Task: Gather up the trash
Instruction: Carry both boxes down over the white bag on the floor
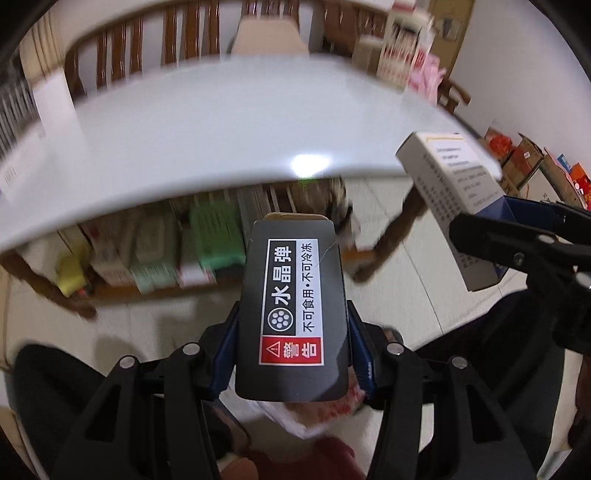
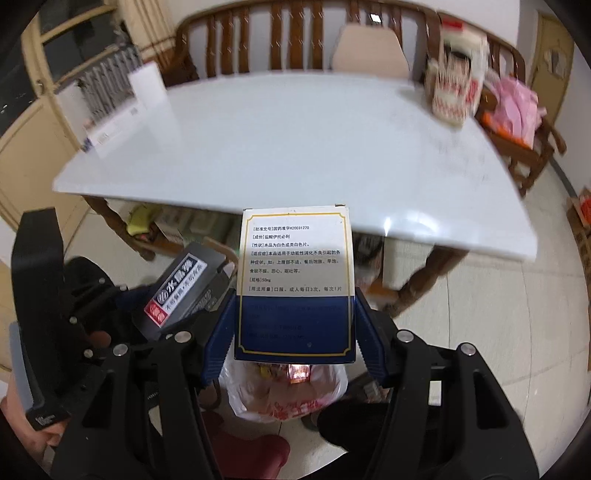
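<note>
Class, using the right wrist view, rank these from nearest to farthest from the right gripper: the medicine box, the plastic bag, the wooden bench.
1. medicine box, clamped in the right gripper.
2. plastic bag, just below on the floor.
3. wooden bench, behind the white table.

Evenly lit indoors; glare spot on white tabletop (image 1: 310, 164); background motion-blurred, held boxes sharp, fisheye-bent edges vignetted black.

Mounted one on each wrist, angled steeply down past the near edge of the white table (image 1: 221, 122) toward the plastic bag (image 2: 284, 395) on the floor, close over it, sharing table, bag and wooden bench (image 2: 280, 33).
</note>
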{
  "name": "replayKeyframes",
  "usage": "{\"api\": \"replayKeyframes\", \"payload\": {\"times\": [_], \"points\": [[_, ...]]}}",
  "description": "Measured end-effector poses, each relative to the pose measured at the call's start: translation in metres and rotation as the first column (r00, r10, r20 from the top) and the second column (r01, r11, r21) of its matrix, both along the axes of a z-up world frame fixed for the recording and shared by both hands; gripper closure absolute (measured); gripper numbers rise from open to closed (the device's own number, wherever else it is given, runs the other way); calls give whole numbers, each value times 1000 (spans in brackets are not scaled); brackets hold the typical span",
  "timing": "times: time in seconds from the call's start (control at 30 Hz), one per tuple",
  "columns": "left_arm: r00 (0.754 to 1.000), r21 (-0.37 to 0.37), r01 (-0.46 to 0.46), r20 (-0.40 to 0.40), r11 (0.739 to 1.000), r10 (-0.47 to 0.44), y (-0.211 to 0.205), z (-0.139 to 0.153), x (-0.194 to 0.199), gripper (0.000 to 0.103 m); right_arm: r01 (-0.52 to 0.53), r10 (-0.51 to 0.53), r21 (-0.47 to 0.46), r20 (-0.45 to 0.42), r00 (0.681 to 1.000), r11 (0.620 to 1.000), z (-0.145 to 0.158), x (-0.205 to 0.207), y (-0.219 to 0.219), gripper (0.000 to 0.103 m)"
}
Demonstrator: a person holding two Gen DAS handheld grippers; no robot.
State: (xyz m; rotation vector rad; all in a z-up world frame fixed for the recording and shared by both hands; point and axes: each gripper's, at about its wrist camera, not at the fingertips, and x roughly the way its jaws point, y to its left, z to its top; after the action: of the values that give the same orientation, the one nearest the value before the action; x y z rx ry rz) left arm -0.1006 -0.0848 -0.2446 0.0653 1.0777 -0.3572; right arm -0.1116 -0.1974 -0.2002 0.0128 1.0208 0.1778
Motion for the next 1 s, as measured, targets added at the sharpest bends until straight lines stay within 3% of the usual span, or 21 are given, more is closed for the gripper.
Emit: {"api": "replayKeyframes", "payload": {"times": [0.23, 0.5, 0.67, 0.8, 1.0], "points": [[982, 18, -19, -185, 1000, 22, -3, -90, 6, 52, 35, -34, 0, -183, 983, 999, -90, 15, 4, 45], [938, 76, -37, -341, 996, 61, -9, -175, 15, 52, 125, -108, 21, -374, 921, 992, -184, 32, -1, 45], [920, 94, -18, -388, 995, 53, -18, -204, 12, 52, 161, -143, 5, -438, 888, 987, -222, 37, 0, 44], [903, 81, -31, -424, 996, 63, -13, -215, 10, 52, 164, -139, 15, -462, 876, 986, -231, 38, 1, 44], [903, 85, -25, -425, 996, 59, -15, -217, 10, 51, 167, -141, 12, -475, 869, 986, -236, 41, 2, 44]]}}
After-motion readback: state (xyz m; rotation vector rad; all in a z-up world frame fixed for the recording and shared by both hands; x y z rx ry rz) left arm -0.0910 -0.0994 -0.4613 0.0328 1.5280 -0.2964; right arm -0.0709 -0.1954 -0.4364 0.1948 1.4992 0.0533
